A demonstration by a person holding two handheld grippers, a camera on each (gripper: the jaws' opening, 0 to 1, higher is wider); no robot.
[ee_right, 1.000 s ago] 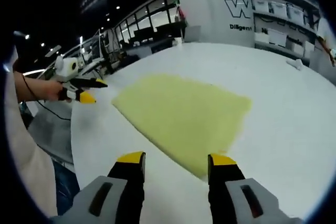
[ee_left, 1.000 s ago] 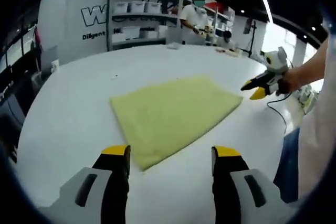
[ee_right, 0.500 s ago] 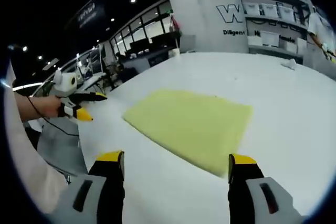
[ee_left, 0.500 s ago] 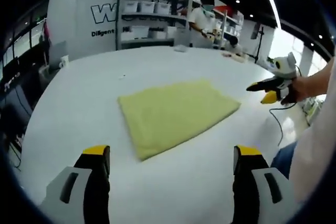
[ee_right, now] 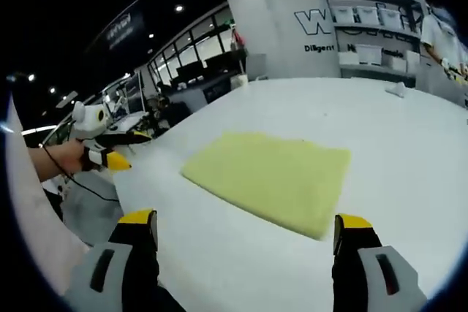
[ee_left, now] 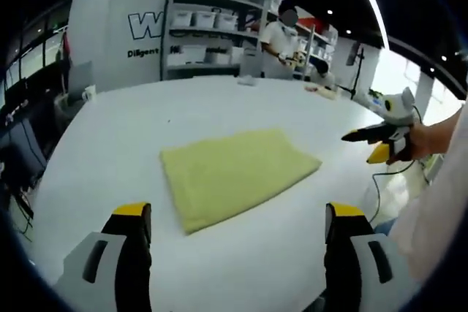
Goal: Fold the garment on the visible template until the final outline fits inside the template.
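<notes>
Jaws on both grippers stand wide apart and empty, wider than a second ago, and both have backed away from the folded yellow cloth [ee_left: 234, 174], which lies flat on the white surface [ee_left: 110, 144]. No template outline is visible. Left gripper [ee_left: 238, 217] and right gripper [ee_right: 248, 226] hover low, aimed at the cloth; folding looks done.

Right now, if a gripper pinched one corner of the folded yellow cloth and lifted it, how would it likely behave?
The folded yellow cloth lies flat in soft layers on the white table, so it would probably droop and unfold. It looks thin, so likely light. Pushed, it would likely bunch rather than slide whole.
</notes>
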